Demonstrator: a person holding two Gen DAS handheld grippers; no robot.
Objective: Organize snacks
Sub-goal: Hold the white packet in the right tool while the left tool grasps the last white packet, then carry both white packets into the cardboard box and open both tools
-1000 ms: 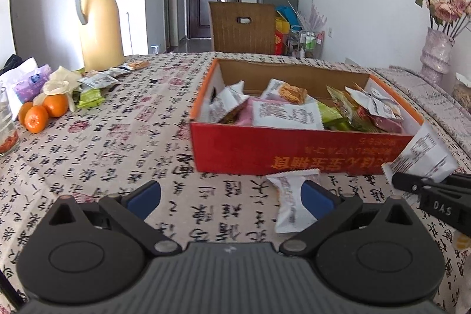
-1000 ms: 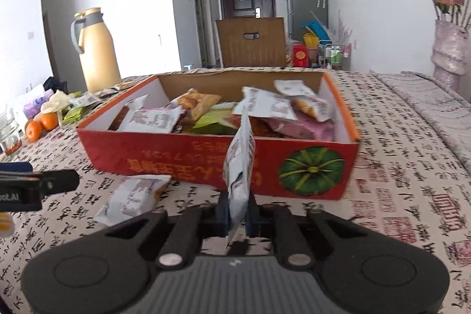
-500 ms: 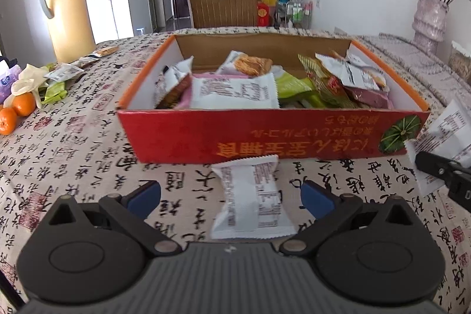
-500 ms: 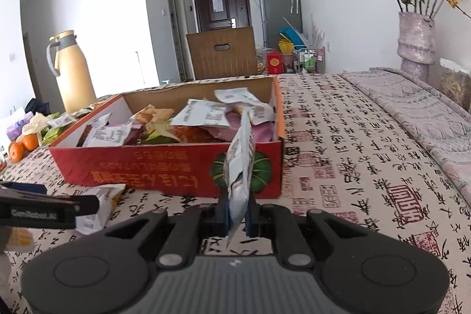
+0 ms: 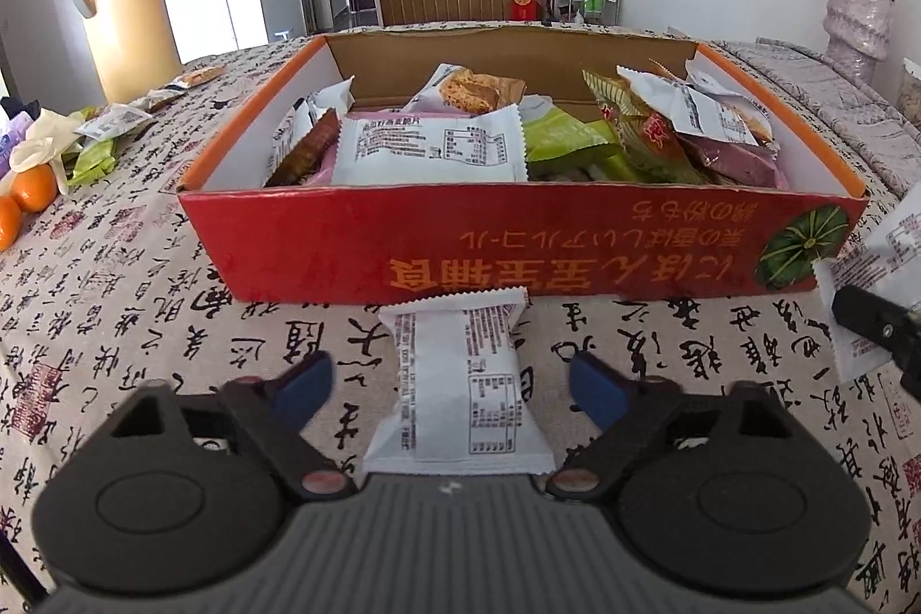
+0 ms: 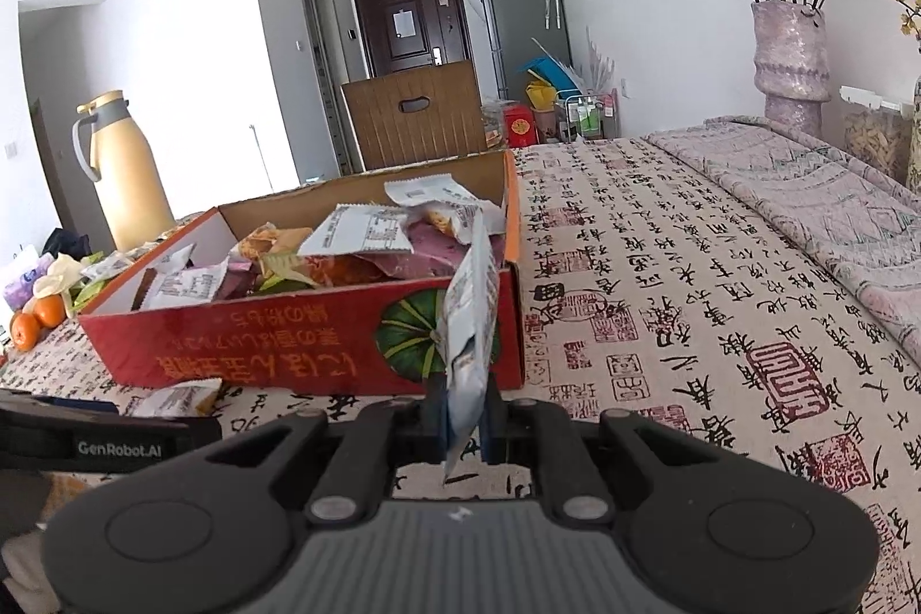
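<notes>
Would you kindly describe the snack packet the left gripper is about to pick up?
Find the red cardboard box of snacks on the calligraphy tablecloth. Just outside its near wall lies one white snack packet, between the open left gripper's blue pads; unlike the others, it lies outside the box.

The table is covered by a cloth printed with black characters. A red box is placed on it, and one white snack packet lies just before the box. Oranges, small packets and a yellow jug are seen at the left, a vase at the right.
</notes>
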